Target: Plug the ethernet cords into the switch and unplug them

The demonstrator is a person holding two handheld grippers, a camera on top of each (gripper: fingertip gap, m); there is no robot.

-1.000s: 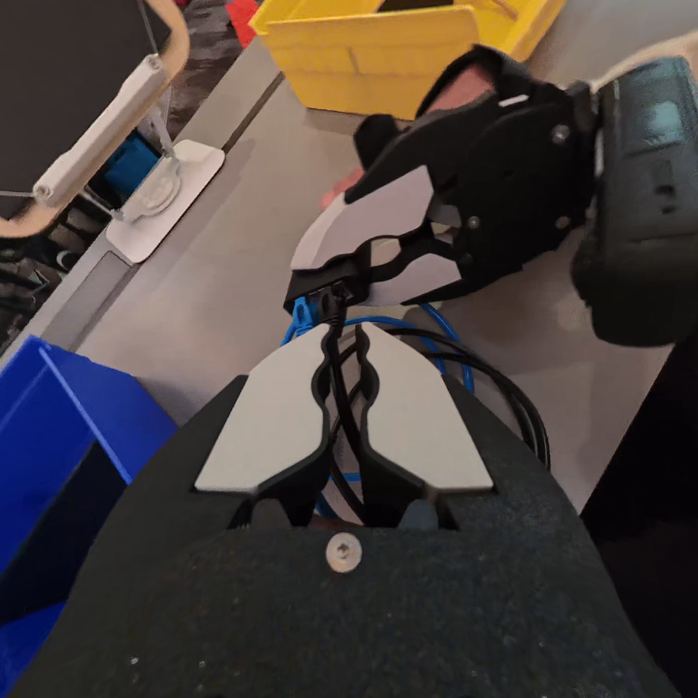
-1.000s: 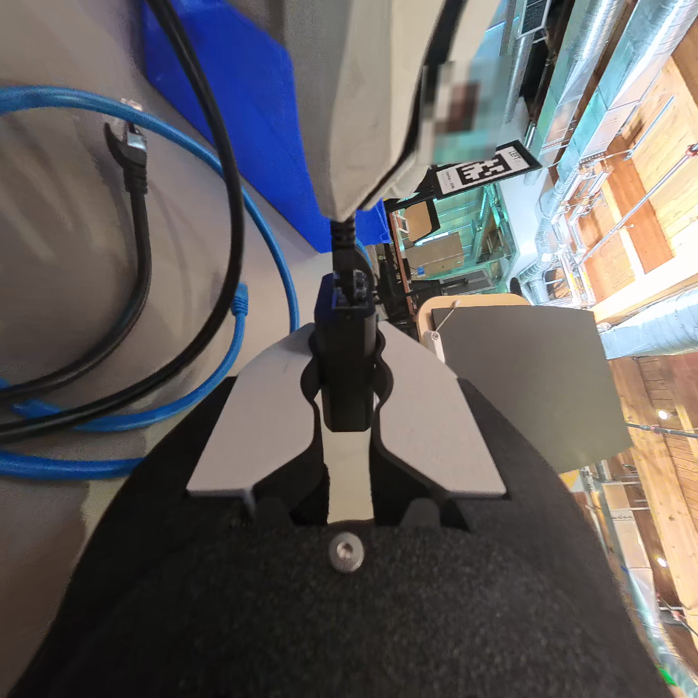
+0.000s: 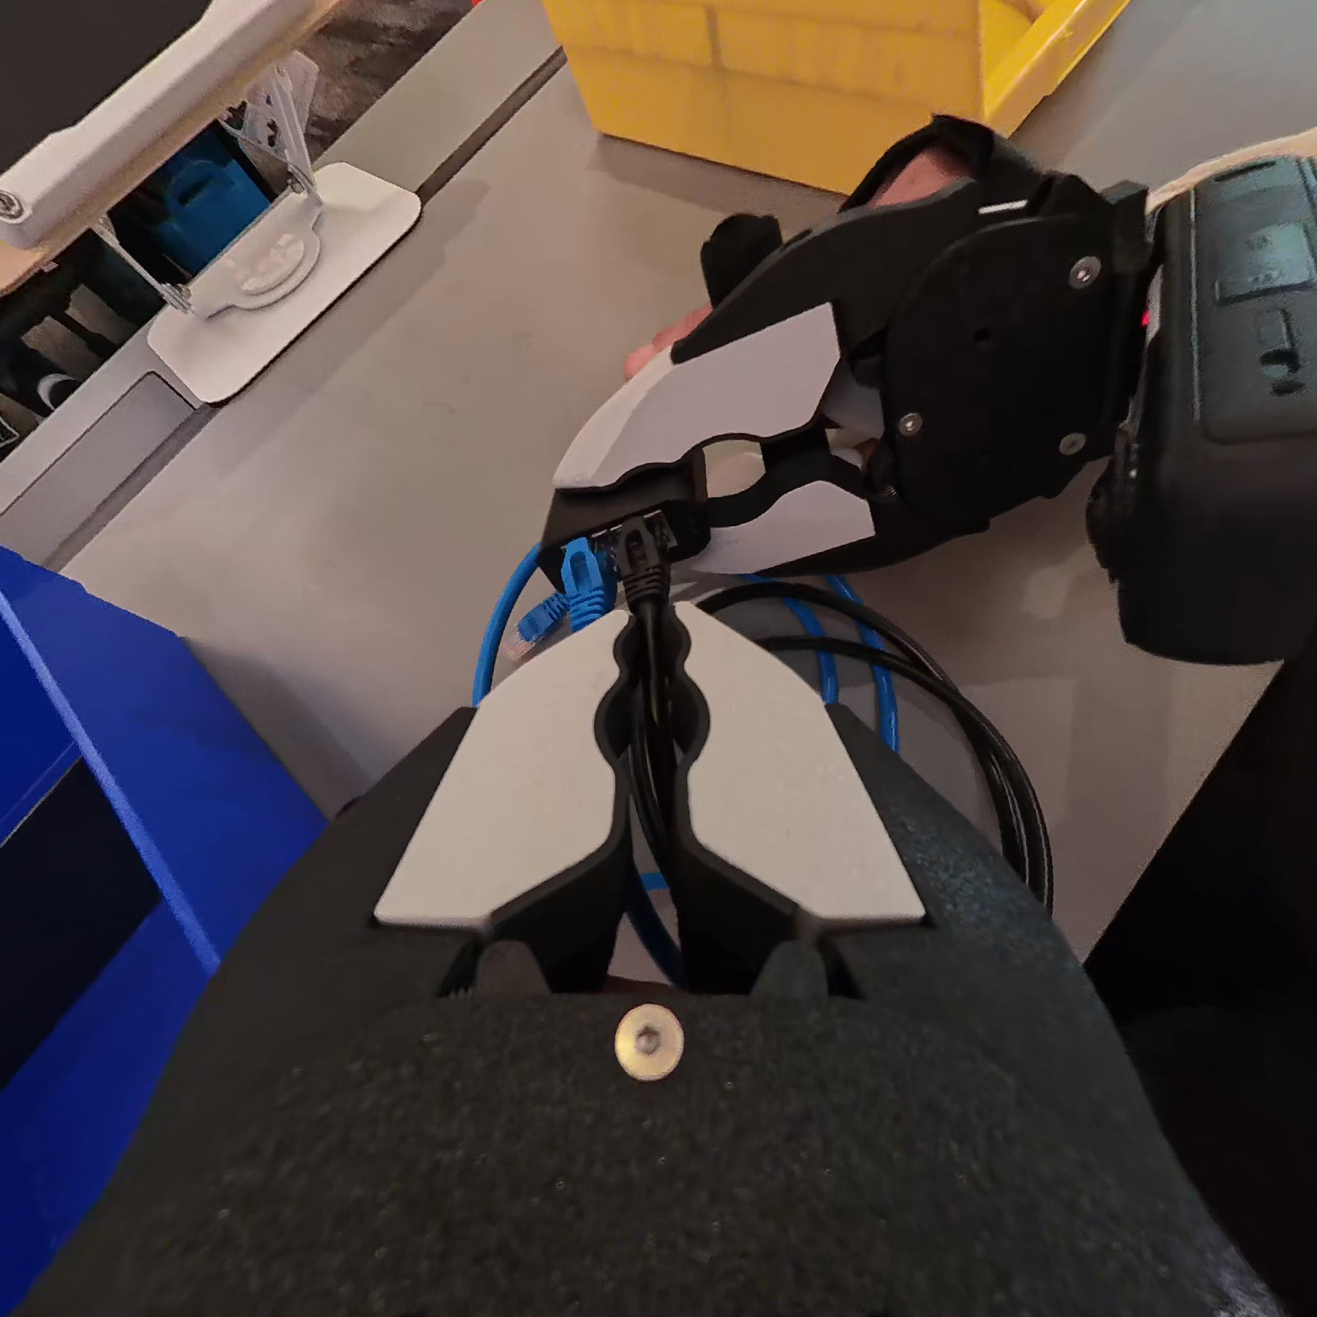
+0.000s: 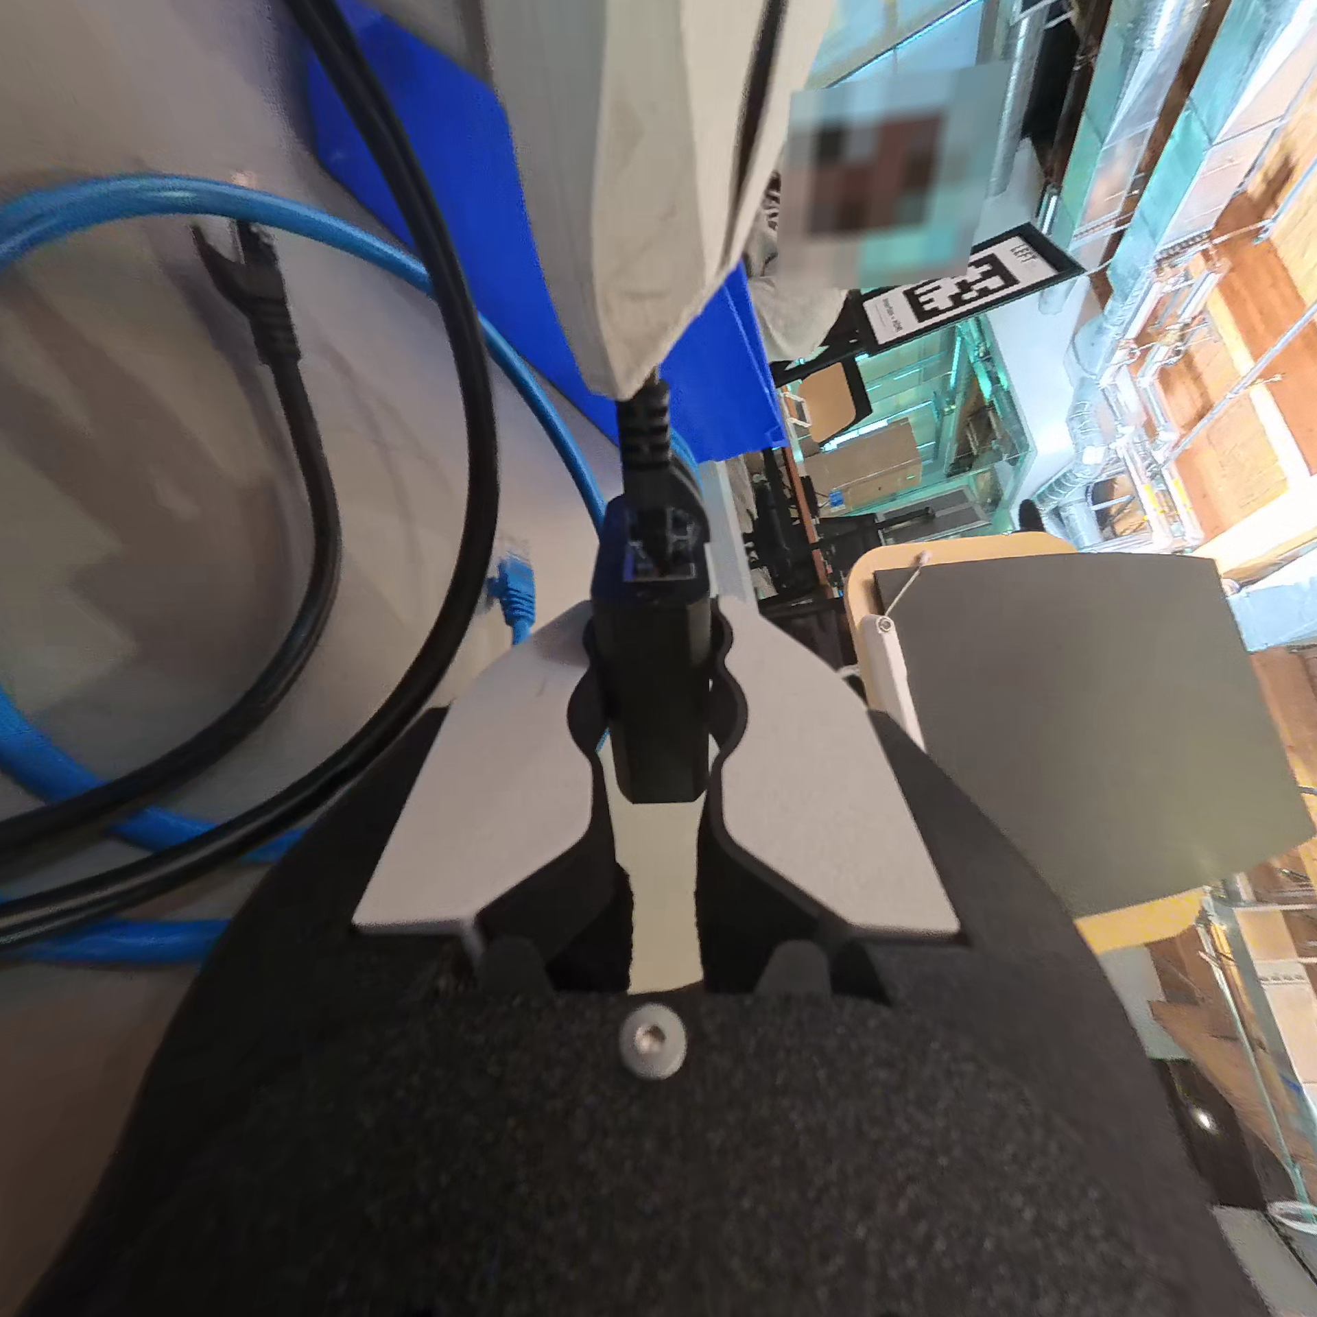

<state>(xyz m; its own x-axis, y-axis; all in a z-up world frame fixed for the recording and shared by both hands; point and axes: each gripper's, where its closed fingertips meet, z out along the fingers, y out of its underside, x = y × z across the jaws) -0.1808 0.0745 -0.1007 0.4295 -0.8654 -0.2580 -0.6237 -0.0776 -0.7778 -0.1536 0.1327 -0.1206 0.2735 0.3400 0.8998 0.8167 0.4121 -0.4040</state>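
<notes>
Left wrist view: black cord's plug now seated in the switch.
Left gripper stays closed on the black cord; right gripper clamps the switch above the table; blue cord sits plugged at left.

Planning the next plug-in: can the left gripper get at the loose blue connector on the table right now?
Probably not yet. The left gripper is shut on the black cord, seated in the switch. The loose blue connector lies beside its fingers with nothing covering it, so releasing first should free it.

Blue bin, yellow bin
</notes>
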